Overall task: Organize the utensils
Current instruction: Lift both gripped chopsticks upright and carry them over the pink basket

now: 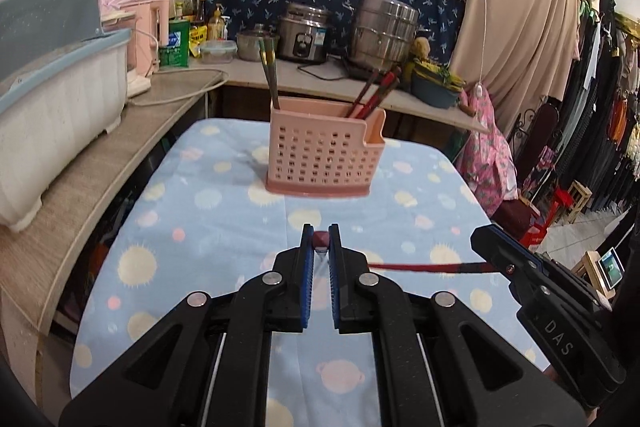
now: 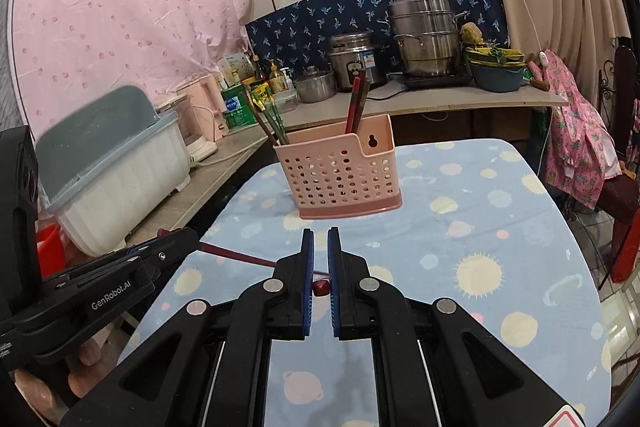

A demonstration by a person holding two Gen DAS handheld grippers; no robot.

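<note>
The left claw (image 1: 320, 239) and the right claw (image 2: 321, 247) both grasp the same red chopsticks (image 1: 420, 267), one claw at each end, so the sticks span level between them above the counter (image 1: 224, 227). In the left wrist view a dark red end of the sticks shows clamped between the blue pads (image 1: 308, 263), and the red shaft runs off to the right into the tip of the right claw (image 1: 486, 247). In the right wrist view the other red end sits pinched between that claw's pads (image 2: 308, 267), and the shaft runs left to the left claw (image 2: 176, 243). Fingers of the person's hand (image 2: 80, 375) show under the left claw's body.

The counter is covered with a light blue cloth printed with suns and planets. On its far part stands a pink perforated holder (image 1: 324, 151) on a darker pink base. It already carries dark chopsticks (image 1: 269, 75) leaning in its left side and red-brown chopsticks (image 1: 374, 95) leaning in its right side. The held sticks are on the near side of the holder, well apart from it.

To the left, a white bin (image 1: 56, 115) with a blue-grey lid stands on a wooden shelf. Beyond the counter, a rice cooker (image 1: 304, 35) and a steel steamer pot (image 1: 382, 35) stand on a far shelf.
</note>
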